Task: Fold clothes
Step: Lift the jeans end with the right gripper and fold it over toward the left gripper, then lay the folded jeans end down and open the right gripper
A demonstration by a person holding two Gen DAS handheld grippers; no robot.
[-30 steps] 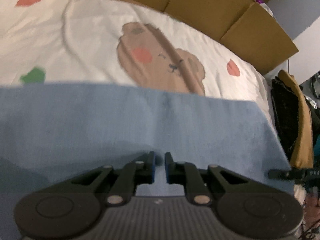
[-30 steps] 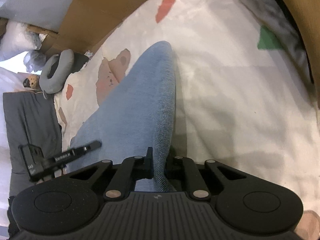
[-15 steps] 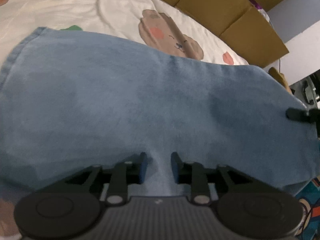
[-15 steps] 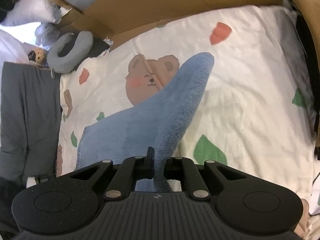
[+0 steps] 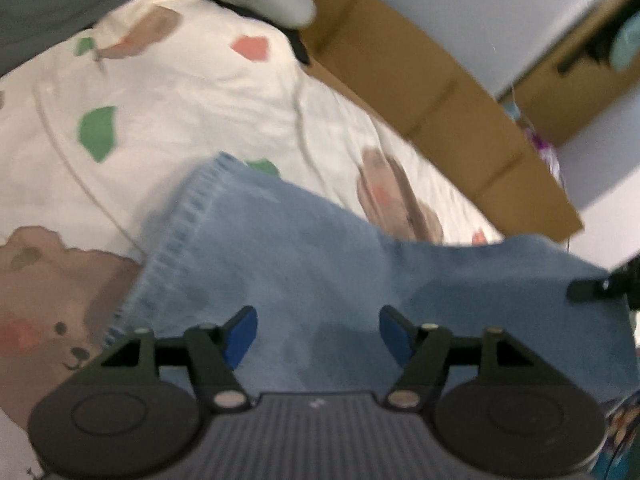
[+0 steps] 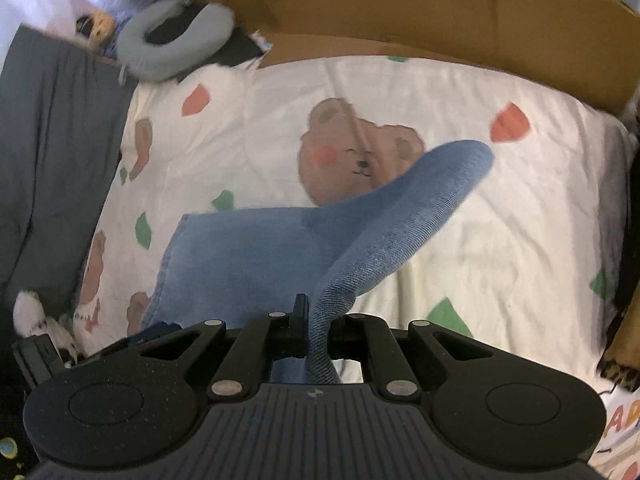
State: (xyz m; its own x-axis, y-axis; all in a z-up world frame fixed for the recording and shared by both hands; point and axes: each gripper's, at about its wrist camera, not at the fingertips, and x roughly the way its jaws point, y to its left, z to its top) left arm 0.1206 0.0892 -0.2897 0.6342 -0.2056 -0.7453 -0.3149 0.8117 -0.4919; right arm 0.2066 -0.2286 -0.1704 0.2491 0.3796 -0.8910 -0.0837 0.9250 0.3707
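A light blue denim garment (image 6: pixel 248 264) lies partly on the bear-print bedsheet (image 6: pixel 500 240). One fold of it rises off the bed into my right gripper (image 6: pixel 318 328), which is shut on the cloth. My left gripper (image 5: pixel 318 332) hovers over the garment (image 5: pixel 280 248) near its stitched hem (image 5: pixel 180 224). Its jaws are opening, the blue pads (image 5: pixel 240 332) stand wide apart, and the denim lies beneath them, not pinched. A black fingertip of the right gripper (image 5: pixel 592 288) holds the cloth's corner at the right edge of the left wrist view.
Brown cardboard (image 6: pixel 440 8) lines the far side of the bed. A grey neck pillow (image 6: pixel 172 48) and a small plush toy (image 6: pixel 94 26) sit at the far left corner. A dark grey blanket (image 6: pixel 48 160) covers the left side. Dark clothes (image 6: pixel 630 220) hang at the right edge.
The left jaws have spread from nearly shut to wide and let go of the denim, and the left gripper pulled back, showing the hem. The right gripper rose, lifting its fold.
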